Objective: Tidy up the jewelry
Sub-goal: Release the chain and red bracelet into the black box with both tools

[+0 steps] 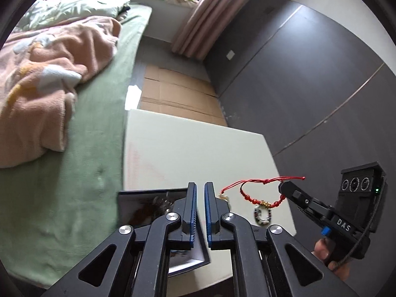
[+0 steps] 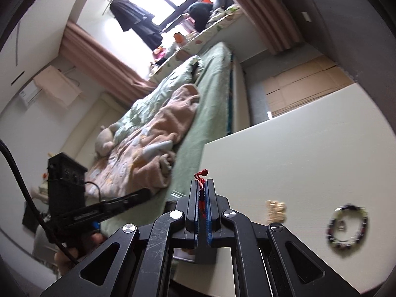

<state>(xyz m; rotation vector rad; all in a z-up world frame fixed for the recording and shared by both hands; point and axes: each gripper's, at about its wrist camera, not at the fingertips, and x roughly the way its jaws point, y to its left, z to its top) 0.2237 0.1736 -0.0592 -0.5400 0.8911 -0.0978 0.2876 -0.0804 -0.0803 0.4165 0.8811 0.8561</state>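
My right gripper [image 2: 202, 182] is shut on the cord of a red beaded bracelet [image 1: 257, 195], which hangs from its tips [image 1: 282, 185] just above the white table [image 1: 185, 148]. Only the red knot [image 2: 201, 174] shows past the pads in the right wrist view. A dark beaded bracelet [image 1: 262, 216] [image 2: 346, 225] and a small gold piece [image 1: 224, 196] [image 2: 276, 209] lie on the table. My left gripper [image 1: 200, 188] stands slightly open with nothing between its pads, over a dark-rimmed box [image 1: 138, 208] with shiny pieces inside, partly hidden by the fingers.
A bed with a green sheet [image 1: 81, 173] and a pink blanket [image 1: 49, 79] runs along the table's left edge. Flattened cardboard [image 1: 178, 94] lies on the floor beyond the table, a dark wall [image 1: 309, 86] to the right. A hand [image 1: 329, 255] holds the right gripper's handle.
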